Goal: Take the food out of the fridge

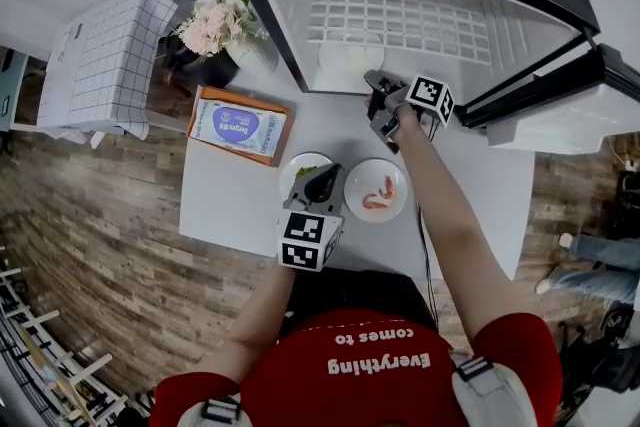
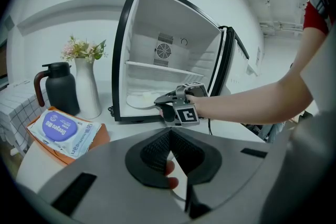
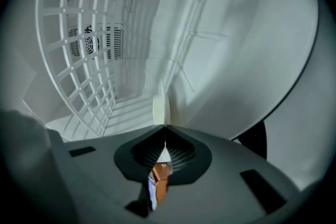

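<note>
One plate sits in the fridge; our right claw pinches its rim, so we should draw it out level. Our left claw is closed.

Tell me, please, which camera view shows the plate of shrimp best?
The head view: the plate of shrimp lies whole and unhidden on the table. The left gripper view shows only pink bits of it below the jaws. The right gripper view looks into the fridge and misses it.
</note>
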Tool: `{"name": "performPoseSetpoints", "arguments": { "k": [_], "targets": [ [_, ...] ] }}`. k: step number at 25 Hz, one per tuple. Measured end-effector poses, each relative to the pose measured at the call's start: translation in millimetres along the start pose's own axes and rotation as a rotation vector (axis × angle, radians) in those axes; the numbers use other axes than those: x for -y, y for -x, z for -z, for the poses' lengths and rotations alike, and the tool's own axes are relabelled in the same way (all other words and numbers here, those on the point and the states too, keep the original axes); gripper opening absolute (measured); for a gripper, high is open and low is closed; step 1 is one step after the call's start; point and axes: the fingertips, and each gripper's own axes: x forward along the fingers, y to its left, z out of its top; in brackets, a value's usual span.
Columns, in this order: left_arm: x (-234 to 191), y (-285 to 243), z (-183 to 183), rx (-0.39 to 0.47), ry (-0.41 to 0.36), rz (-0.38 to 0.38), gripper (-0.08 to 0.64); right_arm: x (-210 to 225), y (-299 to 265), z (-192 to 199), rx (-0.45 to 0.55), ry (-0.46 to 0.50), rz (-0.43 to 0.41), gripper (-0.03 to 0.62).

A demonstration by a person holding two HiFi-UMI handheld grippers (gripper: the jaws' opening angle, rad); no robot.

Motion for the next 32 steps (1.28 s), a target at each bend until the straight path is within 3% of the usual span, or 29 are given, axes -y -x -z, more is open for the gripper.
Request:
{"name": "performPoseSetpoints", "arguments": {
  "k": [13,24,32],
  "targets": [
    [-16,35,-17,0.067,-0.029,-0.034,0.000,-50,70,31,0.050,-0.042,-0.193,0.020],
    [-3,87,-37,0.128,-0.089,0.019,0.000,-84,159,103,0.065,-0.128,-0.265,0.020],
    [2,116,-38,0.145,-0.082,0.038,0.000,-121,218,149,0.085,-0.085,-0.320,0.020]
  ]
}}
